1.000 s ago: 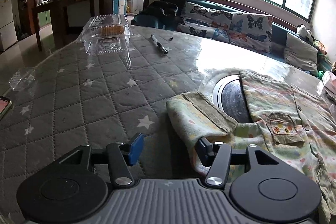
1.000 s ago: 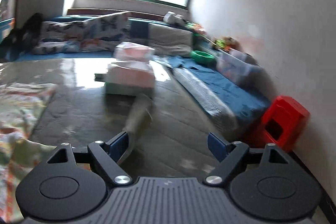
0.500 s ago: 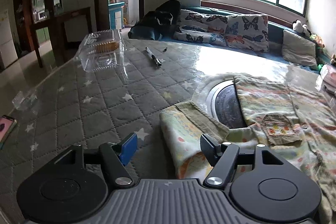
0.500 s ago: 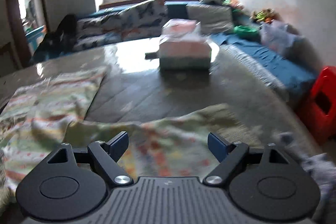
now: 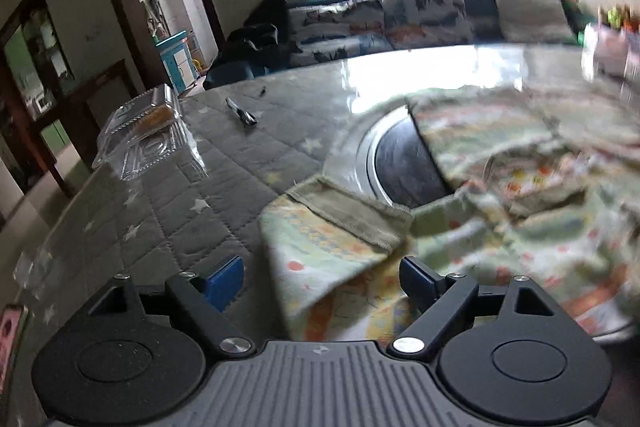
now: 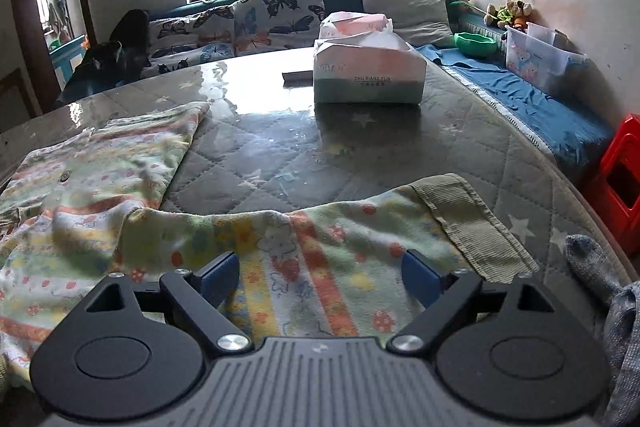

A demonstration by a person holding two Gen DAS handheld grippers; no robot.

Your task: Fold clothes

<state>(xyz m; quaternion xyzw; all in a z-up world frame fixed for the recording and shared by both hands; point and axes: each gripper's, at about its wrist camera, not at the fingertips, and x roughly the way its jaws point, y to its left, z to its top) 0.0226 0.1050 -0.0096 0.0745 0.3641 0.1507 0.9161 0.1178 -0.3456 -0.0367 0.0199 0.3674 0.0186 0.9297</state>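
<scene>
A pale green child's garment (image 5: 500,239) with orange and yellow prints lies spread on the quilted grey table (image 5: 168,195). In the left wrist view one sleeve with an olive ribbed cuff (image 5: 352,215) lies folded in front of my left gripper (image 5: 320,281); its jaws are opening, and the sleeve's edge lies between them untouched. In the right wrist view the other sleeve (image 6: 320,247) with its olive cuff (image 6: 472,227) lies under my right gripper (image 6: 320,277), whose jaws are opening wide above the cloth without pressing it.
A round metal-rimmed recess (image 5: 400,163) in the table shows beside the garment. A clear plastic box (image 5: 144,131) and a pen (image 5: 240,115) lie farther off. A tissue pack (image 6: 368,67) stands mid-table, a grey sock (image 6: 600,267) at the right edge, a red stool (image 6: 624,187) beyond.
My left gripper has let its jaws widen and has rolled and shifted over the folded sleeve. The right gripper swung left from the table's edge and now hangs over the other sleeve.
</scene>
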